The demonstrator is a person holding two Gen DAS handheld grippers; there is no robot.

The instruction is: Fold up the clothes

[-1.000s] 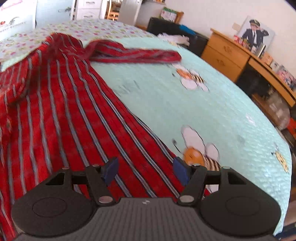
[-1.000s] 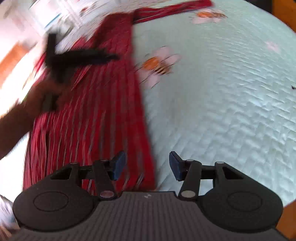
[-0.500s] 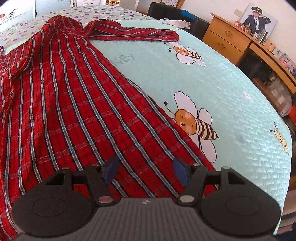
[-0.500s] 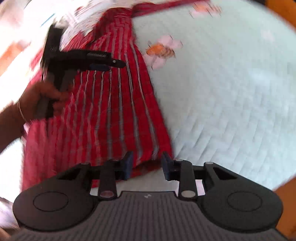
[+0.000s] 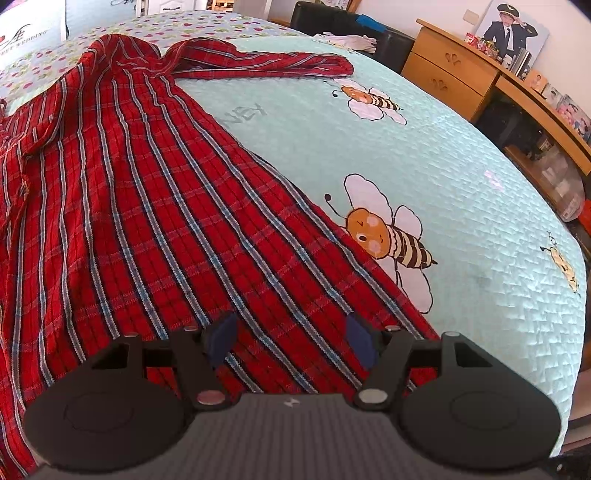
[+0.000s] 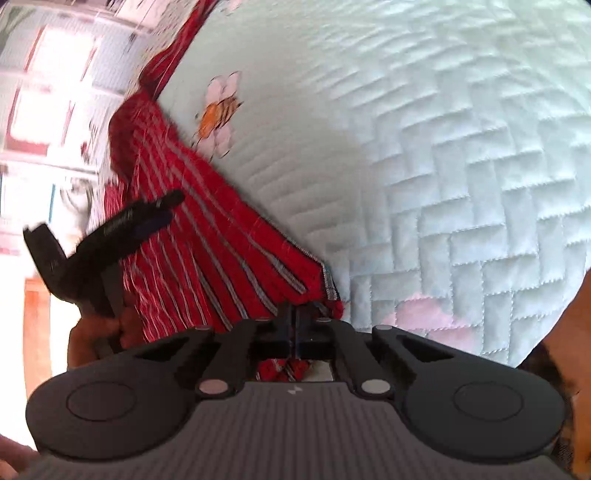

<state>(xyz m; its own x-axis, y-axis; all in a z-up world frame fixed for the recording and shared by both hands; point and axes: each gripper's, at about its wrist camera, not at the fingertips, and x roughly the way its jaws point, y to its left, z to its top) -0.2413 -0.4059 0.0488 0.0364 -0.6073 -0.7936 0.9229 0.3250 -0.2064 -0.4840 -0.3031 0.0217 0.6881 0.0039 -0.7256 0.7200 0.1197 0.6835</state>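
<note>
A red plaid shirt [image 5: 147, 221] lies spread on the bed, one sleeve [image 5: 258, 62] stretched across the far side. My left gripper [image 5: 290, 339] hovers open just over the shirt's near hem, nothing between its blue pads [image 5: 221, 338]. In the right wrist view my right gripper [image 6: 295, 325] is rolled sideways, its jaws closing fully onto the hem corner of the shirt [image 6: 207, 240], and the cloth bunches at the pinch. The left gripper [image 6: 162, 208] shows there too, held by a hand [image 6: 96, 332] over the shirt.
A mint quilted bedspread [image 5: 461, 184] with bee prints covers the bed; its edge drops off at the right. A wooden dresser and desk [image 5: 454, 74] with a framed photo [image 5: 509, 29] line the right wall. A black seat [image 5: 351, 26] stands beyond the bed.
My right gripper dropped to the shirt's hem corner, rolled sideways and went from open to shut on the cloth. The left gripper drifted slightly along the hem and stayed open.
</note>
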